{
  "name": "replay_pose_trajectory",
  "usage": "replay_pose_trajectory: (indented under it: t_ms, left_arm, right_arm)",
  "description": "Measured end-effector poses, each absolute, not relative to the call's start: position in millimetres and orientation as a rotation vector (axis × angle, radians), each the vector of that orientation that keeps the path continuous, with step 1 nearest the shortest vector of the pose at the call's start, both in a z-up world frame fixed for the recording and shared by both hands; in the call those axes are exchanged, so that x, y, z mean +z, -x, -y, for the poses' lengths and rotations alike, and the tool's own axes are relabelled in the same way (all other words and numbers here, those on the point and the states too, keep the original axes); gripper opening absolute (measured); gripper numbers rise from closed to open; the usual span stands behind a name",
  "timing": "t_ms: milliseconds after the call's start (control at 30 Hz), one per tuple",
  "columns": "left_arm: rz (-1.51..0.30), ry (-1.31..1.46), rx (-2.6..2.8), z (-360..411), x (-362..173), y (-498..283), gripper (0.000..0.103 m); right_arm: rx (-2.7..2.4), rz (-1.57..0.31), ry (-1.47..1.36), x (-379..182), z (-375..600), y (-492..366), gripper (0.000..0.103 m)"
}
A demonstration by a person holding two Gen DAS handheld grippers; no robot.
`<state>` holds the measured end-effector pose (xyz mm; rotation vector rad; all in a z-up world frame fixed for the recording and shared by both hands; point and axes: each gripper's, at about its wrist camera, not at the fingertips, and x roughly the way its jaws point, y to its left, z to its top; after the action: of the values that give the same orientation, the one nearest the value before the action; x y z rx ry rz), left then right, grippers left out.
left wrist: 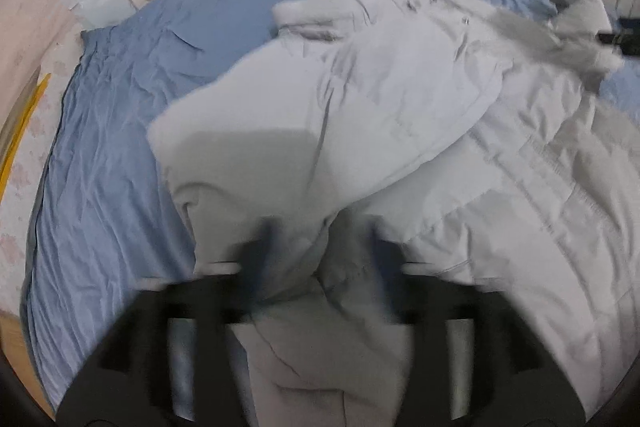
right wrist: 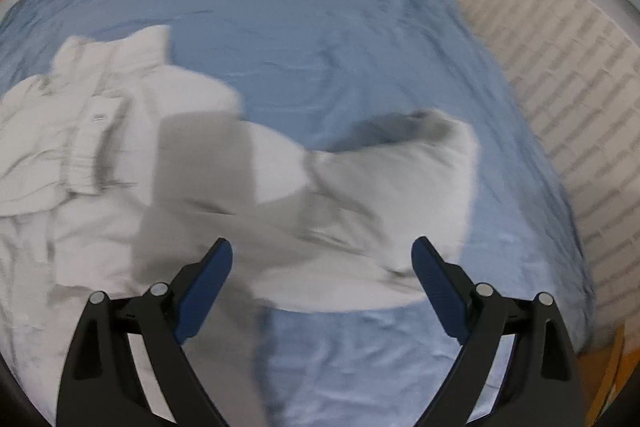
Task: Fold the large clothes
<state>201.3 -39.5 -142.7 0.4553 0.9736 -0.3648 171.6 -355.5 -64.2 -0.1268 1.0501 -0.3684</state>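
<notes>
Both grippers stood open: the right gripper [right wrist: 322, 263] held nothing, and the left gripper [left wrist: 320, 247] straddled a fold of the white jacket [left wrist: 400, 115] without visibly pinching it. That jacket lay bunched on the blue bed [right wrist: 320, 39]. Spreading it flat before regripping would probably help. Bare sheet lay beyond, bounded by the brick wall [right wrist: 560, 75].
</notes>
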Motion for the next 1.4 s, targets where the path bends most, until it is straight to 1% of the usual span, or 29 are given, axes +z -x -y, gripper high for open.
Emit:
replay_pose_trajectory:
  t_ms: [33,100,200,300,367,400,467,633,667,733,767,833,933,967,1000,1100,1233,1300,1333,1367,1400]
  left_arm:
    - [-0.949,-0.446,-0.363,37,-137,-198,0.08]
    - [-0.927,-0.42,-0.36,34,-127,-195,0.08]
    - [-0.93,-0.346,-0.307,13,-119,-203,0.084]
    - [-0.98,-0.252,-0.233,-17,-120,-223,0.084]
    - [-1.005,-0.241,-0.155,-39,-122,-236,0.084]
    - [-1.027,-0.24,-0.106,-47,-127,-246,0.082]
    - [-1.06,-0.215,-0.092,-49,-135,-261,0.078]
    - [-1.106,-0.275,-0.062,-32,-164,-286,0.077]
    - [-1.112,-0.291,-0.06,-28,-170,-288,0.077]
    - [-1.121,-0.306,-0.061,-25,-176,-289,0.077]
    - [-1.125,-0.307,-0.06,-24,-179,-290,0.077]
    - [-1.13,-0.289,-0.063,-25,-178,-291,0.076]
    - [-1.119,-0.222,-0.084,-31,-161,-288,0.076]
    - [-1.114,-0.209,-0.089,-34,-157,-286,0.076]
    - [-1.101,-0.195,-0.091,-38,-148,-284,0.076]
    - [-1.073,-0.198,-0.085,-39,-134,-278,0.076]
    - [-1.064,-0.204,-0.095,-31,-129,-279,0.076]
    - [-1.067,-0.191,-0.107,-27,-127,-281,0.076]
    - [-1.071,-0.184,-0.117,-25,-125,-281,0.076]
    - [-1.073,-0.182,-0.123,-23,-124,-281,0.076]
    - [-1.068,-0.184,-0.136,-17,-121,-281,0.076]
  right_arm:
    - [-0.324,-1.048,0.121,-66,346,-177,0.091]
    - [-0.269,-1.044,0.115,-66,323,-183,0.091]
    - [-0.185,-1.04,0.105,-71,303,-198,0.091]
    - [-0.123,-1.046,0.089,-78,284,-216,0.091]
    - [-0.088,-1.043,0.085,-81,268,-230,0.091]
    - [-0.077,-1.04,0.085,-81,261,-233,0.091]
    - [-0.058,-1.039,0.084,-85,249,-246,0.091]
    - [-0.002,-1.087,-0.02,-101,237,-273,0.09]
    - [0.022,-1.102,-0.052,-107,234,-277,0.088]
    - [0.066,-1.145,-0.097,-122,228,-285,0.072]
    - [0.097,-1.176,-0.129,-133,225,-288,0.061]
    - [0.101,-1.172,-0.125,-143,221,-287,0.054]
    - [0.107,-1.129,-0.089,-136,219,-281,0.043]
    - [0.099,-1.098,-0.068,-128,221,-277,0.034]
    - [0.078,-1.071,-0.049,-121,223,-275,0.01]
    - [-0.054,-1.005,-0.014,-95,251,-266,0.01]
    - [-0.186,-1.031,-0.011,-94,292,-252,0.01]
    - [-0.221,-1.118,-0.008,-107,309,-249,0.017]
    - [-0.218,-1.122,-0.015,-109,314,-245,0.018]
    - [-0.205,-1.09,-0.025,-105,318,-239,0.027]
    - [-0.196,-1.073,-0.03,-101,320,-235,0.048]
